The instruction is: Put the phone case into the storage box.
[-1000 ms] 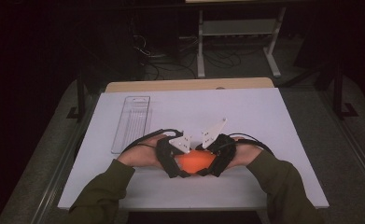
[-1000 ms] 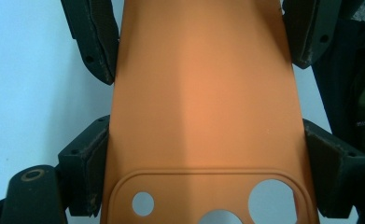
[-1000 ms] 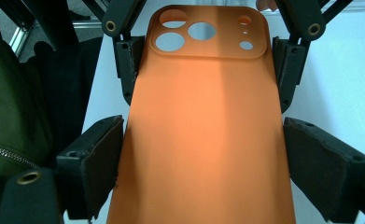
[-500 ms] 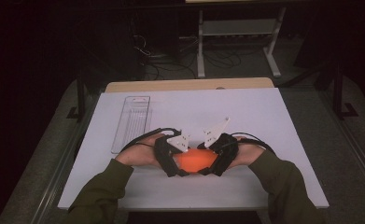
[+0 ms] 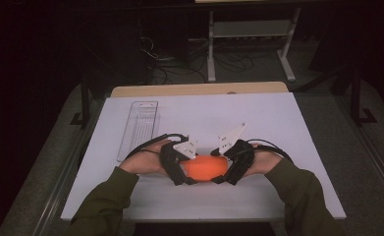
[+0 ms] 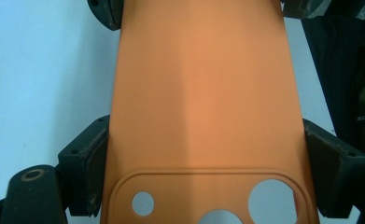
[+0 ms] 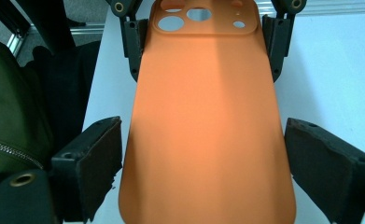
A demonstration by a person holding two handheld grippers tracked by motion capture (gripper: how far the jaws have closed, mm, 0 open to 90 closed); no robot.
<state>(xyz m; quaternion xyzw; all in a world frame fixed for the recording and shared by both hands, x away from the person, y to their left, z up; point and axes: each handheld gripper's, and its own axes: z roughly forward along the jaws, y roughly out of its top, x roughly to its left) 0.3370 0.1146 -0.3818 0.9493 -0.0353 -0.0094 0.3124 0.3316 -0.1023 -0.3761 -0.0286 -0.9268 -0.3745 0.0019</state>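
Orange phone case sits between both grippers, just above the near middle of the white worktop. Left gripper clamps its camera end; right gripper fingers stand apart, not touching. Next, I judge: right closes squarely on the edges.
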